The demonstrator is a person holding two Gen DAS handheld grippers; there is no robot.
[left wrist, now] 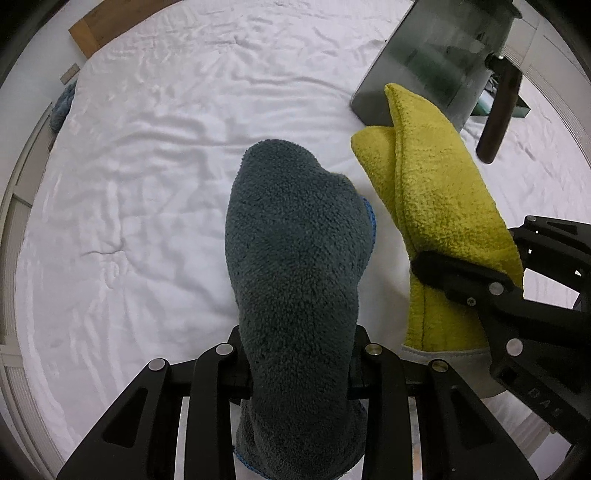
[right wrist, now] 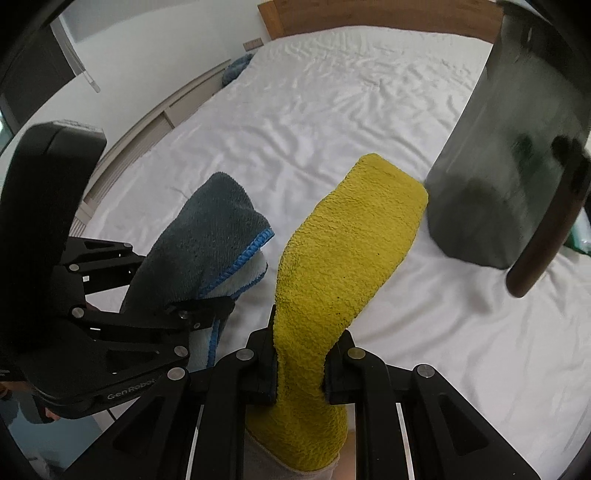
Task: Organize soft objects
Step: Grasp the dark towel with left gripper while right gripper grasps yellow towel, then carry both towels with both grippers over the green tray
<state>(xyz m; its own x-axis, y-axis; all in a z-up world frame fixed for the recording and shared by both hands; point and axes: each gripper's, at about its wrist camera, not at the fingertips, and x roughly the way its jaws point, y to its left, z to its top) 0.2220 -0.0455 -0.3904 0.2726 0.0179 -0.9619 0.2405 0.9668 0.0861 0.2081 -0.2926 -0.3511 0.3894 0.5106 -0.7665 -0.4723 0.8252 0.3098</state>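
A dark grey fleece cloth [left wrist: 295,258] with blue edging stands up between the fingers of my left gripper [left wrist: 299,354], which is shut on it. Beside it on the right, a folded yellow cloth [left wrist: 443,206] is pinched by my right gripper [left wrist: 461,273]. In the right wrist view the yellow cloth [right wrist: 340,266] rises from the shut right gripper [right wrist: 301,358]. The grey cloth [right wrist: 207,236] hangs in the left gripper [right wrist: 199,310] to its left. Both cloths are held above the white bed sheet [left wrist: 166,166].
A dark grey bin [left wrist: 436,62] [right wrist: 509,166] with a brown handle [right wrist: 546,229] stands on the bed at the right, just beyond the yellow cloth. A blue cloth [right wrist: 236,68] lies at the bed's far left edge. A wooden headboard [right wrist: 369,14] runs along the back.
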